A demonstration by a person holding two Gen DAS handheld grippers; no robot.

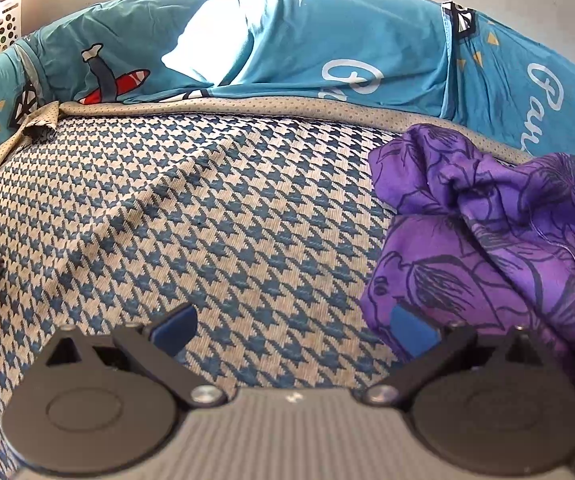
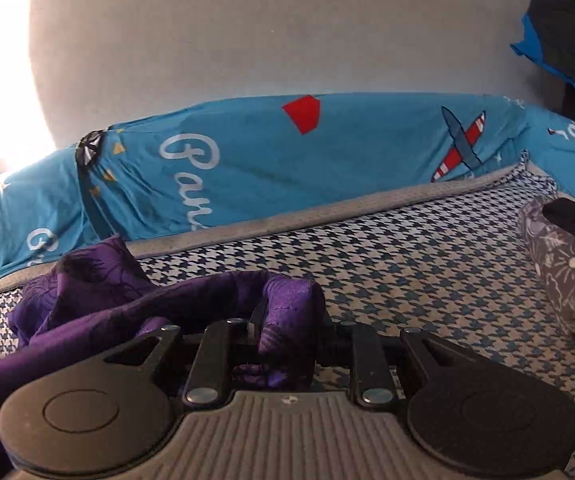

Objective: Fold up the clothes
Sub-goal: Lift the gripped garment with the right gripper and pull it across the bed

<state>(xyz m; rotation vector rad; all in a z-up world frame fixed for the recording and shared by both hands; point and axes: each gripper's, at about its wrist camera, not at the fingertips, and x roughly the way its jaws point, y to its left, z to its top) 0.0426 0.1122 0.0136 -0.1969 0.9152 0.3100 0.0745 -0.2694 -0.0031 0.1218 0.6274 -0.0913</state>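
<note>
In the left wrist view, the left tool (image 1: 293,330) hovers wide open and empty over the bed (image 1: 207,216), beside the crumpled purple garment (image 1: 495,232), seemingly ready to catch an edge, while in the right wrist view the right tool (image 2: 283,330) is clamped on a bunched fold of it, likely to lift it for spreading.

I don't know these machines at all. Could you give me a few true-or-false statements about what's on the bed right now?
1. The right gripper is shut on the crumpled purple printed garment. True.
2. The left gripper is clamped on that garment. False: it is open, holding nothing.
3. The blue-and-beige houndstooth mat is plain white. False: it is patterned.
4. A folded grey patterned cloth lies on the mat. True.
</note>
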